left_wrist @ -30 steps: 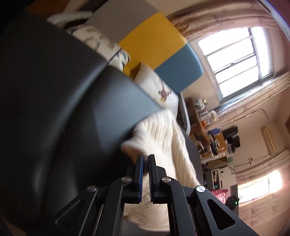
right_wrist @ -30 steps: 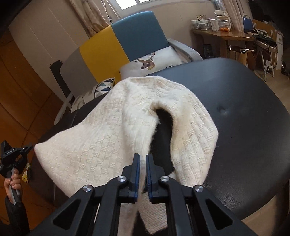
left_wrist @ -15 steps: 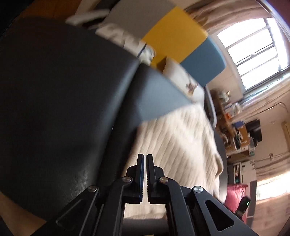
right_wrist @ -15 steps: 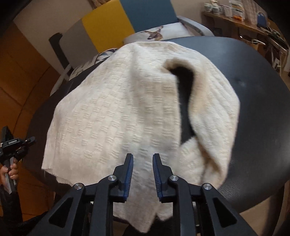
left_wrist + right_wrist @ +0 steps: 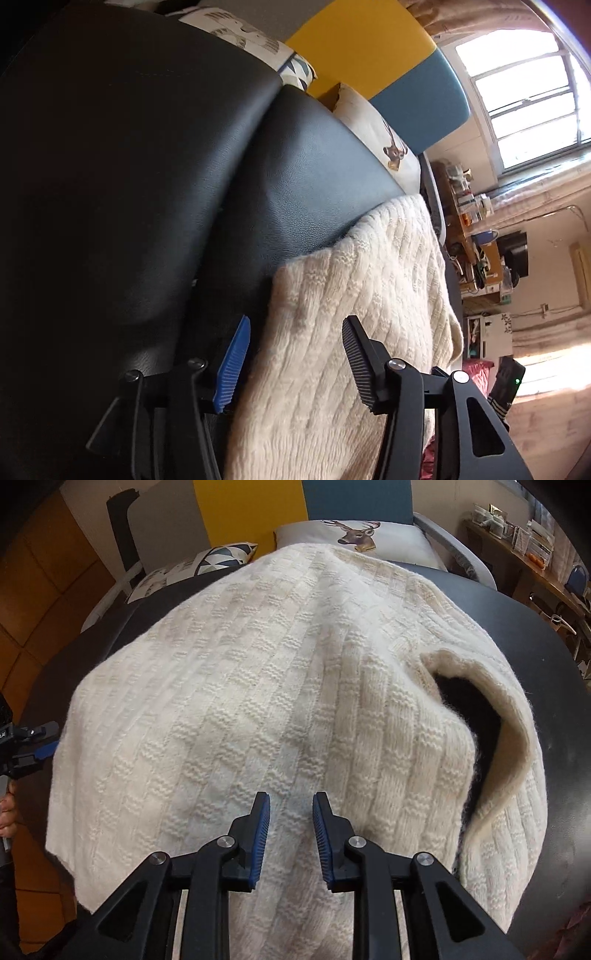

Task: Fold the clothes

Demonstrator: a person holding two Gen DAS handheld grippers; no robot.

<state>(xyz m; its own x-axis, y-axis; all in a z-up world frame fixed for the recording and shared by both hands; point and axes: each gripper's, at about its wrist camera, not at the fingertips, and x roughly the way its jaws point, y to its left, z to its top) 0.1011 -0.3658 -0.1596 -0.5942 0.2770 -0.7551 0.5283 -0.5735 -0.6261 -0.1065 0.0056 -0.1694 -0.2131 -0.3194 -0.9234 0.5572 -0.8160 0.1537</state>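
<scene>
Across the black padded surface [image 5: 554, 635], a cream knit sweater [image 5: 258, 686] beneath both spread grippers, left gripper [image 5: 295, 354] and right gripper [image 5: 291, 830].

No legible text anywhere; the distant shelf items look too blurred.

There was one cream knitted sweater [image 5: 258, 686], spread over one black padded surface [image 5: 561, 672]. Two grippers showed, the left gripper [image 5: 295, 354] and the right gripper [image 5: 291, 830], each with two fingers set apart. Behind lay two cushions: one deer-print cushion [image 5: 354, 539] and one triangle-patterned cushion [image 5: 218, 555]. One sofa back [image 5: 251, 509] had three colour panels: grey, yellow and blue.
</scene>
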